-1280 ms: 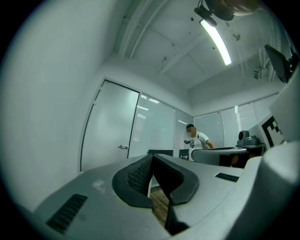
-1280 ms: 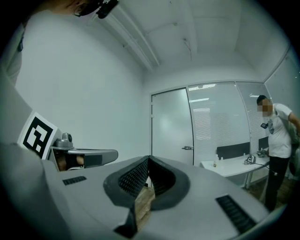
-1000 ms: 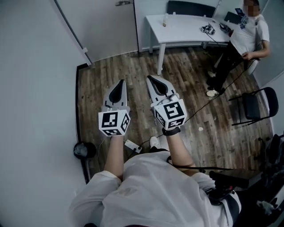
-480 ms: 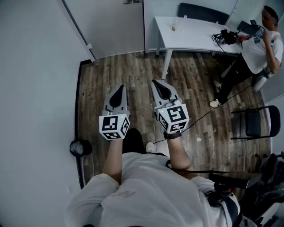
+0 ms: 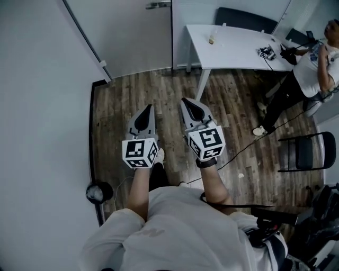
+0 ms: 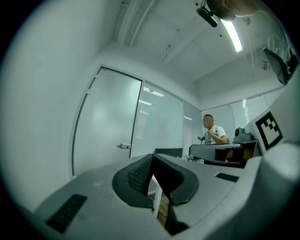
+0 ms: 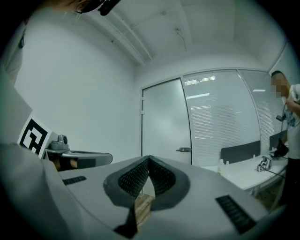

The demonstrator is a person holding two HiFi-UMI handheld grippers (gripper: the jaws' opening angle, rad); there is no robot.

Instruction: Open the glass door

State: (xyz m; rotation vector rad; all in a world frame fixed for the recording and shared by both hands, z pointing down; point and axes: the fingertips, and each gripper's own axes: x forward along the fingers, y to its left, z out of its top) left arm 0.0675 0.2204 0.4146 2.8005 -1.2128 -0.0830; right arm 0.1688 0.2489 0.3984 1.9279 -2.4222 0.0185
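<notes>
The frosted glass door [image 5: 127, 32] stands closed at the top of the head view, its metal handle [image 5: 158, 5] near its right edge. In the left gripper view the door [image 6: 105, 136] and handle [image 6: 123, 146] lie ahead; the right gripper view shows the door [image 7: 166, 126] and handle [image 7: 183, 150] too. My left gripper [image 5: 147, 109] and right gripper [image 5: 185, 100] are held side by side over the wood floor, both shut and empty, well short of the door. Their tips [image 6: 152, 157] [image 7: 149, 158] point level toward it.
A white wall [image 5: 42, 106] runs along the left. A white table [image 5: 238, 45] stands at the upper right, a seated person [image 5: 312, 69] beside it, and a black chair [image 5: 302, 151] at the right. A cable trails across the floor [image 5: 249, 140]. A round black object [image 5: 98, 191] sits by the wall.
Both grippers have moved together toward the door, and the door handle has come into clearer view. Their jaws stayed shut.
</notes>
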